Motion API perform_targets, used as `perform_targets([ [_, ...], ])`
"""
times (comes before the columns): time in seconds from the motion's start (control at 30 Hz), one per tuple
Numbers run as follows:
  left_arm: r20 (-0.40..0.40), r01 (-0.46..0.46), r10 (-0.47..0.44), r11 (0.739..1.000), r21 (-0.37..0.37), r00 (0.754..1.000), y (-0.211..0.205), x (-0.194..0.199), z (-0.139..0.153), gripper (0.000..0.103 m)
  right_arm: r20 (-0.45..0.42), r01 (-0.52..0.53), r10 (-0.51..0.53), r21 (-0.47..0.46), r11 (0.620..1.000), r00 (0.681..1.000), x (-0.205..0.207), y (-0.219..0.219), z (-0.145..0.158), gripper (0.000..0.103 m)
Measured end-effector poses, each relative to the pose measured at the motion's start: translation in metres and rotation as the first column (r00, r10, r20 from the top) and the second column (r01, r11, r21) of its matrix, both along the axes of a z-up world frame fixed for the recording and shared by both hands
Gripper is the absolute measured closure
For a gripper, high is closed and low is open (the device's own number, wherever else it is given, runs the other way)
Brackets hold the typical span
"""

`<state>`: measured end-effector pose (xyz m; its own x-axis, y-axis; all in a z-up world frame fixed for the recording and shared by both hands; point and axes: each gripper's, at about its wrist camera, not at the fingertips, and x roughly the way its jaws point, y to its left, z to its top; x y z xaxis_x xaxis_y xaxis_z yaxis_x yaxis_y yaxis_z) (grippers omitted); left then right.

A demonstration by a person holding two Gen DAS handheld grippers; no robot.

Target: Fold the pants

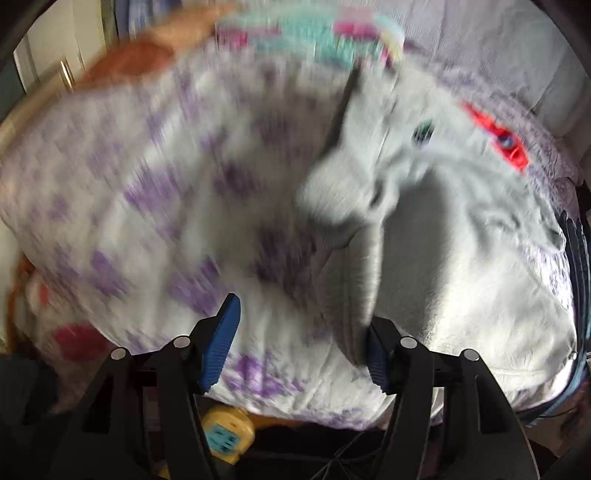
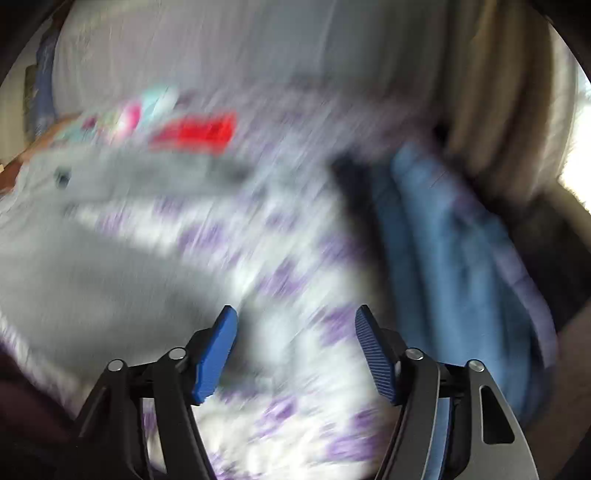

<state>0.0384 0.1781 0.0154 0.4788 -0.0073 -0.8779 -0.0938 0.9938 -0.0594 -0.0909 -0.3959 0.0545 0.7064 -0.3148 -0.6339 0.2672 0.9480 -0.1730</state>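
Lying across the purple-flowered white bedspread (image 1: 140,206), the grey pants (image 1: 436,229) were spread toward the right of the left wrist view, with one bunched part (image 1: 343,177) raised in a lump near the middle and a narrow grey strip of the fabric running down toward the camera. That strip ended just beside the right-hand blue pad (image 1: 376,358) of the left gripper (image 1: 301,343); whether cloth and pad touched could not be told through the blur. The left gripper's jaws stood apart, with bedspread showing in the gap and nothing pinched between the pads. A red object (image 1: 498,136) lay near the pants' far edge, and a colourful pink and teal cloth (image 1: 325,33) sat at the far side of the bed. Below the bed edge a yellow power strip (image 1: 225,432) showed between the gripper's arms. From the right wrist view, heavily smeared, the pants (image 2: 92,266) appeared as a grey mass at left, well away from the right gripper (image 2: 295,350), whose jaws were likewise released and held only empty space above the bedspread (image 2: 280,280). A blue fabric (image 2: 454,258) hung at the right, and the red object (image 2: 195,133) lay beyond the pants.
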Motion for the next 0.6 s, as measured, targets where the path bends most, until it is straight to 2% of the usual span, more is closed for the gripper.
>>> perform_targets([
  [0.07,0.094,0.012,-0.018,0.998,0.063,0.995,-0.010,-0.005,0.027,0.039,0.069,-0.056,0.054,0.023,0.998,0.996,-0.004,0.008,0.017,0.029],
  [0.1,0.151,0.014,-0.031,0.994,0.112,0.988,-0.020,-0.008,0.042,0.039,0.071,-0.135,0.130,0.068,0.989,0.989,-0.001,0.018,0.020,0.029],
  [0.17,0.264,0.004,-0.052,0.984,0.179,0.963,-0.034,-0.015,0.070,0.036,0.028,-0.226,0.224,0.100,0.969,0.974,0.010,0.040,0.011,0.029],
  [0.2,0.295,0.005,-0.058,0.984,0.178,0.954,-0.037,-0.017,0.079,0.029,0.000,-0.244,0.245,0.099,0.965,0.969,0.016,0.048,0.003,0.029],
  [0.27,0.327,0.042,-0.096,0.985,0.166,0.940,-0.053,-0.018,0.085,0.023,-0.071,-0.260,0.268,0.105,0.960,0.961,0.027,0.058,-0.022,0.029],
  [0.3,0.308,0.074,-0.125,0.982,0.173,0.943,-0.062,-0.010,0.078,0.023,-0.112,-0.247,0.261,0.120,0.961,0.959,0.035,0.059,-0.037,0.029],
  [0.37,0.190,0.129,-0.164,0.974,0.185,0.968,-0.079,0.017,0.039,0.023,-0.191,-0.204,0.239,0.186,0.961,0.952,0.050,0.056,-0.070,0.029],
  [0.43,0.063,0.146,-0.163,0.964,0.222,0.985,-0.081,0.039,-0.005,0.033,-0.191,-0.196,0.239,0.217,0.956,0.952,0.051,0.058,-0.086,0.029],
  [0.47,-0.029,0.140,-0.137,0.956,0.257,0.990,-0.075,0.056,-0.036,0.038,-0.189,-0.202,0.243,0.212,0.956,0.951,0.050,0.061,-0.084,0.028],
  [0.5,-0.072,0.131,-0.116,0.955,0.265,0.991,-0.066,0.062,-0.052,0.034,-0.190,-0.207,0.247,0.208,0.956,0.950,0.049,0.064,-0.081,0.028],
  [0.53,-0.086,0.116,-0.097,0.964,0.241,0.992,-0.056,0.066,-0.059,0.030,-0.168,-0.222,0.257,0.205,0.953,0.952,0.049,0.066,-0.072,0.028],
  [0.57,-0.085,0.086,-0.071,0.979,0.186,0.994,-0.042,0.070,-0.056,0.026,-0.135,-0.245,0.275,0.206,0.947,0.952,0.052,0.067,-0.061,0.028],
  [0.6,-0.091,0.081,-0.067,0.984,0.158,0.994,-0.036,0.071,-0.050,0.029,-0.106,-0.270,0.295,0.203,0.941,0.950,0.052,0.068,-0.048,0.028],
])
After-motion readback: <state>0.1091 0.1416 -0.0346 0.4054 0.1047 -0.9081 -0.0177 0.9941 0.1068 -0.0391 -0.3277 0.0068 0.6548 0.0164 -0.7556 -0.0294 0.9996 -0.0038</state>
